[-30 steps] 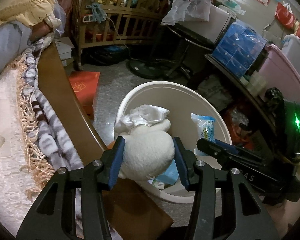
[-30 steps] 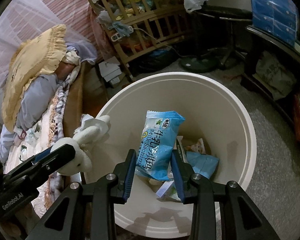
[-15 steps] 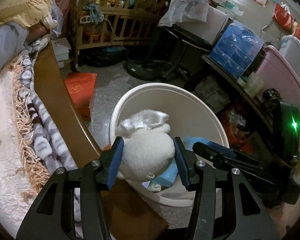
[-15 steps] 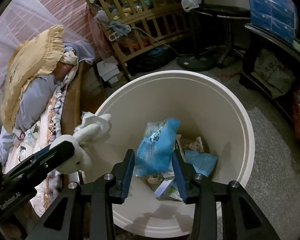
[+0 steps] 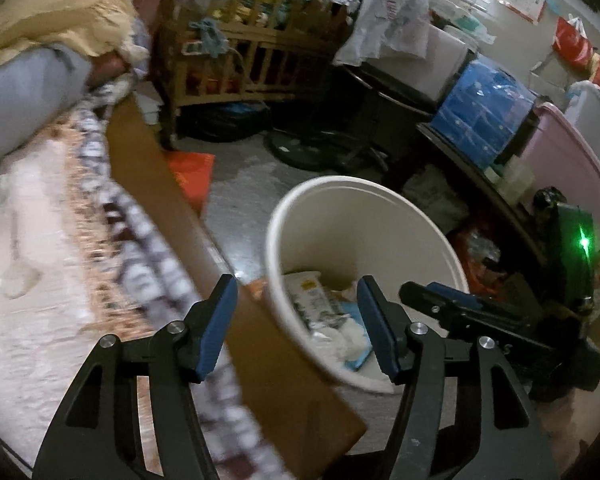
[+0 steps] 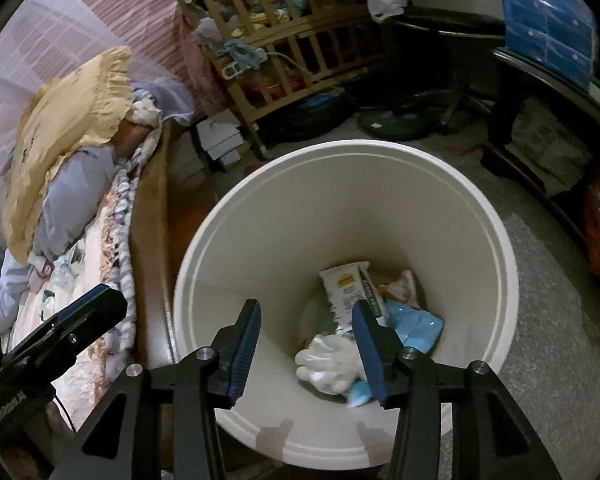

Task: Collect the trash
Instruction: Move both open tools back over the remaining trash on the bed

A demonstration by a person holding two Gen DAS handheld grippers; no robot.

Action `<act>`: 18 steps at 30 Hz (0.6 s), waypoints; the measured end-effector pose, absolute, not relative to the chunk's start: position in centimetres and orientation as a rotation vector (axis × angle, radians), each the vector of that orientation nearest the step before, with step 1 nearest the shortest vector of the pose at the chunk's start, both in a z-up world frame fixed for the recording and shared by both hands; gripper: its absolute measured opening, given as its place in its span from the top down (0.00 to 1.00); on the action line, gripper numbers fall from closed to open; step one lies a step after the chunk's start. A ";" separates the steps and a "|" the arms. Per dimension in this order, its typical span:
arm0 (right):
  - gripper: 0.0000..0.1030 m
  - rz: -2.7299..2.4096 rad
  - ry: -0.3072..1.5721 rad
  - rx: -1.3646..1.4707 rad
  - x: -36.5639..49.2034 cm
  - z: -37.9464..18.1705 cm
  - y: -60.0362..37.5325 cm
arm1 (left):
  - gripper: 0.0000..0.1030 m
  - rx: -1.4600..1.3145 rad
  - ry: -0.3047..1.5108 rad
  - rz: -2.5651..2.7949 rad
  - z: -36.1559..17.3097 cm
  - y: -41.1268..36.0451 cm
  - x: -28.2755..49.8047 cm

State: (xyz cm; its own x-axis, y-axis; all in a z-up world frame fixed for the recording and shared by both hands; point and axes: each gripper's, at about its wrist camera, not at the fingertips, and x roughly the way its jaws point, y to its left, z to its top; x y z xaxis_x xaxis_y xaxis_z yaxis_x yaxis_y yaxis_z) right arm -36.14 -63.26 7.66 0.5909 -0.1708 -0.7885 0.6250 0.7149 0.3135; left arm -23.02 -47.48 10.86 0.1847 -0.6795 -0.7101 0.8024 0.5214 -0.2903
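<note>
Both loads have dropped since a second ago: the white plush toy (image 6: 332,362) and the pale snack packet (image 6: 350,292) now lie at the bottom of the round cream plastic bin (image 6: 512,264), beside a blue wrapper (image 6: 416,326). Left hand-held gripper (image 5: 296,322) hangs with jaws apart and empty, over the bin's near rim and the bed's brown wooden edge (image 5: 148,176). Right hand-held gripper (image 6: 306,350) is also spread wide, empty, above the bin's mouth. A wooden crib (image 6: 284,44) stands beyond.
</note>
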 end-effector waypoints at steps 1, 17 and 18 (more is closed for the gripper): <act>0.51 -0.489 0.816 0.619 -35.8 7.8 -62.9 | 0.41 0.165 0.897 -1.031 11.0 -46.8 -22.8; 0.42 -0.170 0.881 0.479 -25.0 8.4 -51.9 | 0.41 0.172 0.817 -0.659 10.9 -31.0 -14.8; 0.42 -0.148 0.886 0.468 -24.1 8.3 -51.1 | 0.41 0.166 0.818 -0.638 10.8 -29.8 -14.2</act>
